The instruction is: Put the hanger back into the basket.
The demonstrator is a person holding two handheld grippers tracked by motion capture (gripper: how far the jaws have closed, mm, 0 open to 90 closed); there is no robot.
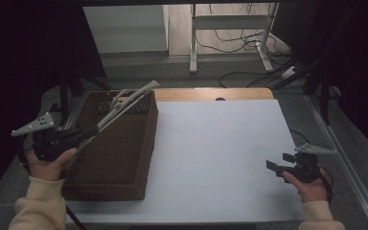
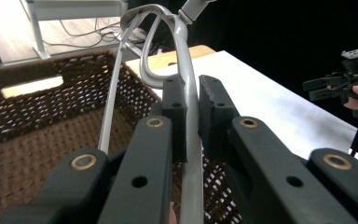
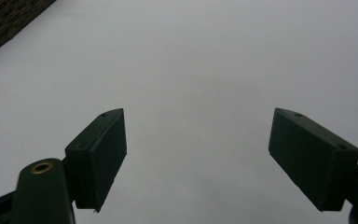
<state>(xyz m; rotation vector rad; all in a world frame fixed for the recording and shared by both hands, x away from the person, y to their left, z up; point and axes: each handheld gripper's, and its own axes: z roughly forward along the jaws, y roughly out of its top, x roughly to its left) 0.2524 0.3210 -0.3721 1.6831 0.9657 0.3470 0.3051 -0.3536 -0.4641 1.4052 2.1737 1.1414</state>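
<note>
In the high view, my left gripper (image 1: 95, 128) was clamped on a pale grey folding rack (image 1: 127, 102) of thin metal tubes, which slanted up toward one o'clock over the wicker basket (image 1: 146, 143) at the table's nine o'clock side. I judged the rack light and stiff, but its smooth tubing looked slippery and, held near one end, liable to swing; a grip closer to its middle would have steadied it. My right gripper (image 1: 272, 166) hung at four o'clock over the table (image 1: 220, 153), well apart from the rack. The table top was a flat, matt white sheet with a strip of wood at its far edge; beyond, at twelve o'clock, lay a floor with cables and a metal frame's legs. In the left gripper view, the pads pressed on a single tube of the rack (image 2: 186, 93), whose curved end rose to twelve o'clock above the basket (image 2: 37, 121), which looked open and deep. In the right gripper view, my right gripper (image 3: 196, 156) stood wide apart with nothing between its jaws, the bare table (image 3: 205, 60) below, and a basket corner (image 3: 4, 16) at ten o'clock.
</note>
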